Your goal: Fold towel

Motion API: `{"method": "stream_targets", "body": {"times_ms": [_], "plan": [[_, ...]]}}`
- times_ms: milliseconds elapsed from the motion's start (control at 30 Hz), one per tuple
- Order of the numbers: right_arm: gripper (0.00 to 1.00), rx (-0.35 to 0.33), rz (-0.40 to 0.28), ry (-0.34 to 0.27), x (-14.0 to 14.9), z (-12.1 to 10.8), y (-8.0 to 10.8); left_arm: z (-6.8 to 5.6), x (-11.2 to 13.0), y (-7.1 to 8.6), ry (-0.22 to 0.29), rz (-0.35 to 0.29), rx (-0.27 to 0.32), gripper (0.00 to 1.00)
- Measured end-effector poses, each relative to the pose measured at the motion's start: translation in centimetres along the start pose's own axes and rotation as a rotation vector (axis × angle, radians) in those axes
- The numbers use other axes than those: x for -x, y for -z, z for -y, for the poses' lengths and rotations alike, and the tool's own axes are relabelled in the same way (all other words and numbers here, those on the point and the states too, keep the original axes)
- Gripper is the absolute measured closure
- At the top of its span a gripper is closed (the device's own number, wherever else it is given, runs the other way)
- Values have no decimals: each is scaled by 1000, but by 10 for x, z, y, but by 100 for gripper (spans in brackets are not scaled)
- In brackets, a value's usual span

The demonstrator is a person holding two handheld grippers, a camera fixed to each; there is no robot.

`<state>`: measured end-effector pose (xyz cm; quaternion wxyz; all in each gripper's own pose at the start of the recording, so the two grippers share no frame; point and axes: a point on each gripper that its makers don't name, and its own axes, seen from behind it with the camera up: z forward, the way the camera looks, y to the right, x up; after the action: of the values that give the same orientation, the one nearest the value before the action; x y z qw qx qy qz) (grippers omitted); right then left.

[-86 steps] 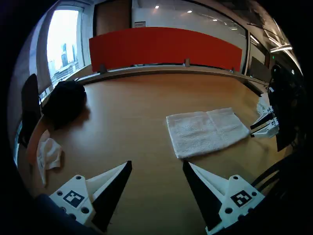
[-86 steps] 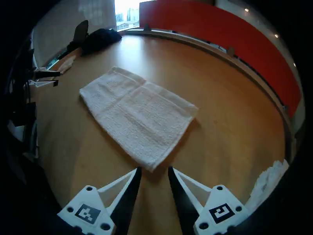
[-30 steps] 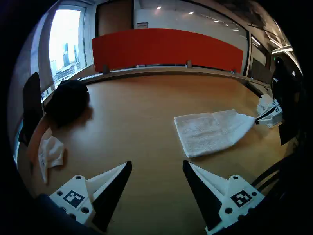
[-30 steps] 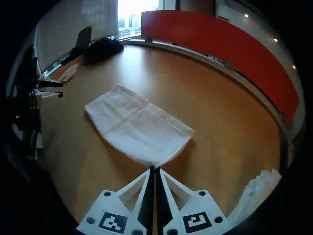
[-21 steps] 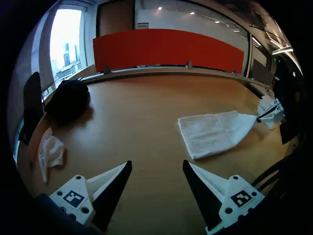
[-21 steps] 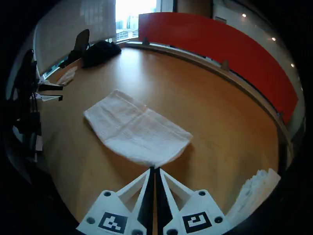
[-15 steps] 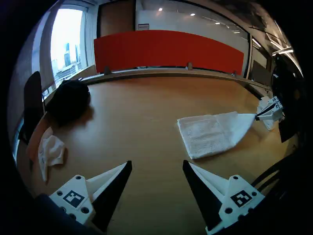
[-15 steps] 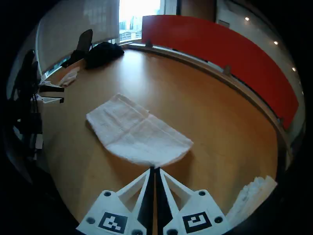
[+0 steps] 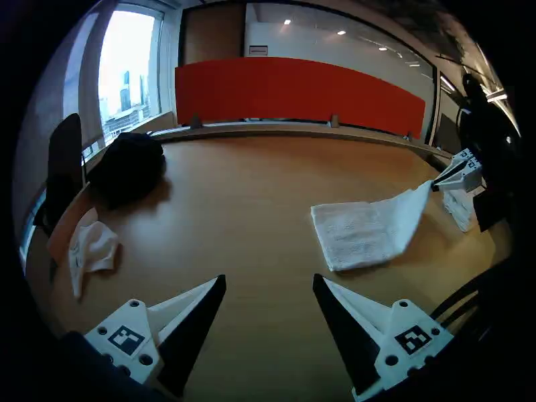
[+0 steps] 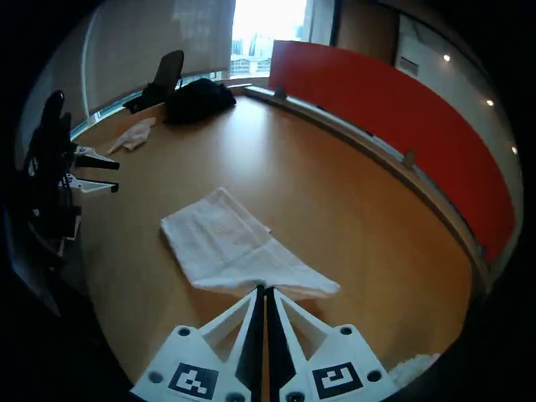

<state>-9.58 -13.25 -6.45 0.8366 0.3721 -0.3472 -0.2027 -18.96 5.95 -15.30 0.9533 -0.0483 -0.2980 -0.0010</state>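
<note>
The right tongs [image 10: 263, 292] are pinched shut on one corner of the white towel [image 10: 221, 244] and hold it up off the wooden worktop [image 10: 321, 187] — the rest of the towel lies flat, partly doubled over, about midway between the edge with the red divider [image 10: 402, 114] and the opposite edge. The left tongs [image 9: 266, 285] hover wide open over the near edge, gripping nothing, well apart from the towel. A black bag [image 9: 127, 167] sits at the far corner by the window — a crumpled white cloth [image 9: 90, 244] lies near it along the same edge.
</note>
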Motion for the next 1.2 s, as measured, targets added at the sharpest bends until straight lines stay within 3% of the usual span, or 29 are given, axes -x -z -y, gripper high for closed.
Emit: {"method": "stream_targets", "body": {"times_ms": [467, 867, 1200], "plan": [[98, -84, 1, 155, -42, 21, -23, 0, 15, 5, 33, 14, -14, 4], [98, -219, -13, 255, -81, 76, -75, 4, 28, 17, 46, 25, -33, 3], [98, -310, 37, 279, -70, 121, -111, 15, 34, 25, 54, 32, -60, 4]]}}
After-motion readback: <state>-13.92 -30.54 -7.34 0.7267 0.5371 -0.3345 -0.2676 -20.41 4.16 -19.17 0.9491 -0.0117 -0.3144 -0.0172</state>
